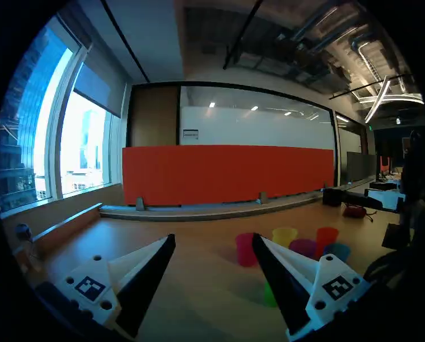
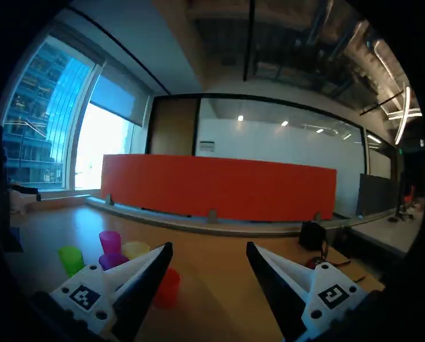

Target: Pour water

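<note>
Cups (image 1: 302, 248) clustered on table (image 1: 201, 285); left gripper (image 1: 213, 236), right gripper (image 2: 209, 245) level above it, both spread wide, empty.

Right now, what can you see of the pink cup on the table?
The pink cup looks like translucent plastic, tapered, standing upright on the wooden table. In the left gripper view it is leftmost of the coloured cups, a gap between it and the yellow cup. Nothing grips it; its contents cannot be told.
</note>
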A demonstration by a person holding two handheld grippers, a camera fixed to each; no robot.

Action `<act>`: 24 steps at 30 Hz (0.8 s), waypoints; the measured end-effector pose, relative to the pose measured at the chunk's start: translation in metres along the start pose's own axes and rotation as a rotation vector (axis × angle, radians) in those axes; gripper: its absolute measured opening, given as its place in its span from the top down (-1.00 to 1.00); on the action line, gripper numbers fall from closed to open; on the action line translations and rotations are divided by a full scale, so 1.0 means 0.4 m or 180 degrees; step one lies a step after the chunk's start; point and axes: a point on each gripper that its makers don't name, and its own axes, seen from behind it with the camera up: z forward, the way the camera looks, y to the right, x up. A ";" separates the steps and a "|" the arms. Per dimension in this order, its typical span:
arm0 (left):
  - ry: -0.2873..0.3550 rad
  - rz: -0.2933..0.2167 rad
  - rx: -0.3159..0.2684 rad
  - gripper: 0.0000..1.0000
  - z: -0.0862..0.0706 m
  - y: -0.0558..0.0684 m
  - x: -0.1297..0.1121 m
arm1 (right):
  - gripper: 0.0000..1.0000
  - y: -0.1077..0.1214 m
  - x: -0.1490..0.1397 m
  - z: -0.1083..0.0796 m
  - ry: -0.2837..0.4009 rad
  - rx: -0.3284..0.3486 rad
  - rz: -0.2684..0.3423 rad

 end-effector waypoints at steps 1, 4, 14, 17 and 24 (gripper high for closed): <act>0.0006 -0.0010 0.0022 -1.00 -0.002 -0.003 0.003 | -1.00 0.008 0.008 -0.002 0.0029 -0.0056 0.0006; 0.0021 -0.0019 0.0064 -1.00 -0.006 -0.006 0.012 | -1.00 0.028 0.027 -0.009 0.0096 -0.0193 0.0028; 0.0100 0.0055 0.0216 -1.00 -0.010 -0.027 0.041 | -1.00 0.070 0.049 -0.039 0.0211 -0.0411 0.0238; 0.0091 0.0085 0.0242 -1.00 -0.006 -0.029 0.034 | -1.00 0.077 0.044 -0.042 0.0208 -0.0441 0.0272; 0.0064 0.0129 0.0312 -1.00 -0.004 -0.036 0.009 | -0.99 0.087 0.039 -0.047 0.0223 -0.0483 0.0284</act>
